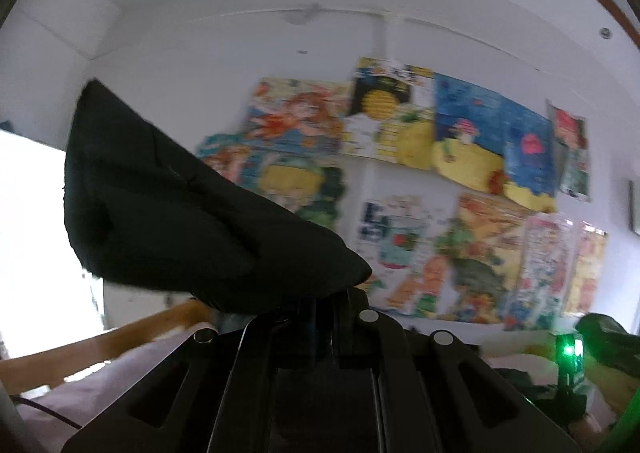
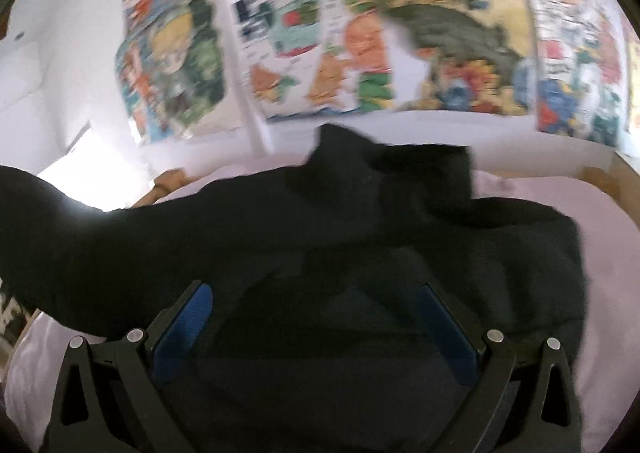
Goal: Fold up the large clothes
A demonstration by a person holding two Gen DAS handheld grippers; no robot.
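Left black two-finger gripper (image 1: 320,293): tilted upward, fingers drawn together at the tips, clamped on a fold of black cloth (image 1: 192,213) that stands up and to the left of the tips. Right black two-finger gripper (image 2: 316,317): angled slightly downward, fingers spread wide apart, blue ribbed pads (image 2: 184,329) facing inward, nothing pinched between them; it hovers low over the same black cloth. Both views motion-blurred.

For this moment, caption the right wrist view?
Right gripper, fingers open, over a black garment on pale bedding.
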